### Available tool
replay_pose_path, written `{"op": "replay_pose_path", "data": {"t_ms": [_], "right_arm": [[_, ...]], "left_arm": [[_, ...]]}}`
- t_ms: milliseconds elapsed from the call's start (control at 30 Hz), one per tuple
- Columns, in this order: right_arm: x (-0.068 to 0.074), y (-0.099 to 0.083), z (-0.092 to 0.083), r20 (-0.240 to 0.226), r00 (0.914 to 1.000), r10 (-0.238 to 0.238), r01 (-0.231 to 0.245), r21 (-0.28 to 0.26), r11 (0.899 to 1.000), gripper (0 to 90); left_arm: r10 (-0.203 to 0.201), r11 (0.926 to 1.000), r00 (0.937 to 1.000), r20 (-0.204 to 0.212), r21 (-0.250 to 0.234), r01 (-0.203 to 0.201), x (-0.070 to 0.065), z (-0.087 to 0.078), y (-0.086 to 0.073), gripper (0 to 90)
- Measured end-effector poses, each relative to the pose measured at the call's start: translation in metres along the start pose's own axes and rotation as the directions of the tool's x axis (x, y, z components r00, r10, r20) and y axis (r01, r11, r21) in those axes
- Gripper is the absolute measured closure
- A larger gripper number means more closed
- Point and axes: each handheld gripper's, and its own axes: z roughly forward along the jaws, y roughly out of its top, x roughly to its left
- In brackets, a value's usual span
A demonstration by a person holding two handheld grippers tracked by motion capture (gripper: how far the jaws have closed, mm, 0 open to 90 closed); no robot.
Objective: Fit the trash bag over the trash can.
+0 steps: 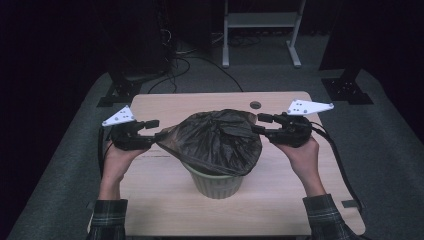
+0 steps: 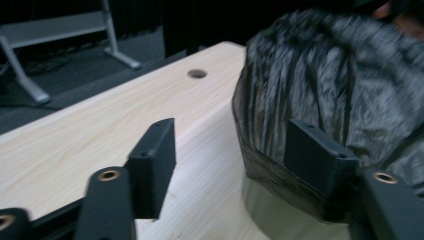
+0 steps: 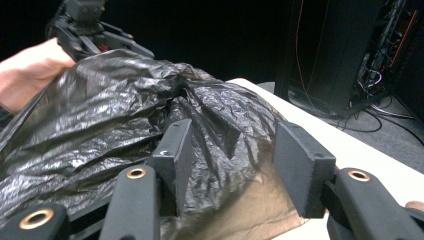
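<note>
from above, two plaid sleeves [image 1: 107, 220] come in at the bottom, each hand holding a gripper. nearest the person stands a pale ribbed bin [image 1: 216, 184] on a light wood-grain table [image 1: 165, 205]. a crinkled, glossy black bag [image 1: 220, 140] billows over the bin's mouth, its edge folded down over the rim. the left gripper [image 1: 156, 129] sits at the bag's left edge and the right gripper [image 1: 260, 124] at its right edge, each topped by a grey three-cornered plate.

the left gripper view shows blocky matte black jaws standing apart: one jaw lies against the bag's folded edge, the other hangs free over bare table, so nothing is pinched. the right gripper view shows its jaws apart too, with wrinkled film lying loose in the gap; i cannot tell whether either pad touches it. that view also catches the other hand [image 3: 27, 70] beyond the bag.

farther off, a round hole [image 1: 255, 105] pierces the tabletop, then grey carpet, cables and a white metal frame [image 1: 260, 30].
</note>
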Motion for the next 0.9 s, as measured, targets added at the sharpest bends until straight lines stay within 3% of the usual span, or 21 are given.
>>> {"op": "replay_pose_path", "data": {"t_ms": [133,267,367,433,500,600,633,667,700,767,833,867,900], "right_arm": [[-0.001,0.001,0.003,-0.005,1.0000,-0.003,0.003,0.005,1.000,47.7],[-0.001,0.000,0.007,-0.007,1.0000,-0.002,0.002,0.025,1.000,45.2],[-0.001,-0.001,0.009,-0.014,0.9999,-0.003,0.003,0.033,0.999,43.2],[-0.001,-0.001,0.010,-0.017,0.9998,-0.005,0.005,0.034,0.999,43.0],[-0.001,-0.001,0.011,-0.025,0.9997,-0.006,0.007,0.039,0.999,42.9],[-0.002,-0.001,0.016,-0.011,0.9999,-0.008,0.009,0.057,0.998,41.4],[-0.002,-0.001,0.016,-0.011,0.9999,-0.008,0.009,0.057,0.998,41.4],[-0.004,-0.003,0.020,-0.005,1.0000,-0.004,0.004,0.072,0.997,40.3],[-0.004,-0.003,0.021,-0.003,1.0000,0.000,0.000,0.076,0.997,41.1],[-0.004,-0.005,0.025,0.001,1.0000,0.003,-0.003,0.099,0.995,44.8],[-0.004,-0.006,0.026,0.003,1.0000,0.000,0.000,0.111,0.994,56.4],[-0.004,-0.006,0.026,0.003,1.0000,0.000,0.000,0.111,0.994,56.4],[-0.003,-0.006,0.025,0.007,0.9999,-0.010,0.009,0.110,0.994,61.9]], "left_arm": [[0.028,0.9986,0.9992,0.029,-0.046,-0.027,-0.009,-0.011,0.013,29.4],[0.079,0.9952,0.9942,0.073,-0.064,-0.075,-0.029,-0.007,0.031,27.5],[0.101,0.9927,0.9925,0.070,-0.074,-0.096,-0.039,-0.005,0.039,20.8],[0.118,0.9891,0.9913,0.059,-0.096,-0.112,-0.047,-0.006,0.047,19.8],[0.127,0.9871,0.9890,0.076,-0.108,-0.118,-0.053,-0.003,0.053,20.6],[0.170,0.9851,0.9787,0.115,-0.047,-0.166,-0.066,0.024,0.064,21.6],[0.170,0.9851,0.9787,0.115,-0.047,-0.166,-0.066,0.024,0.064,22.2],[0.175,0.9846,0.9775,0.119,-0.008,-0.175,-0.069,0.043,0.064,22.5],[0.172,0.9844,0.9768,0.128,0.015,-0.175,-0.069,0.051,0.063,25.1],[0.167,0.9834,0.9772,0.131,0.050,-0.175,-0.069,0.064,0.059,31.3],[0.165,0.9820,0.9775,0.131,0.070,-0.175,-0.069,0.068,0.058,48.9],[0.161,0.9803,0.9783,0.131,0.094,-0.174,-0.069,0.071,0.056,48.9],[0.164,0.9783,0.9777,0.131,0.106,-0.178,-0.069,0.072,0.055,56.9]]}}
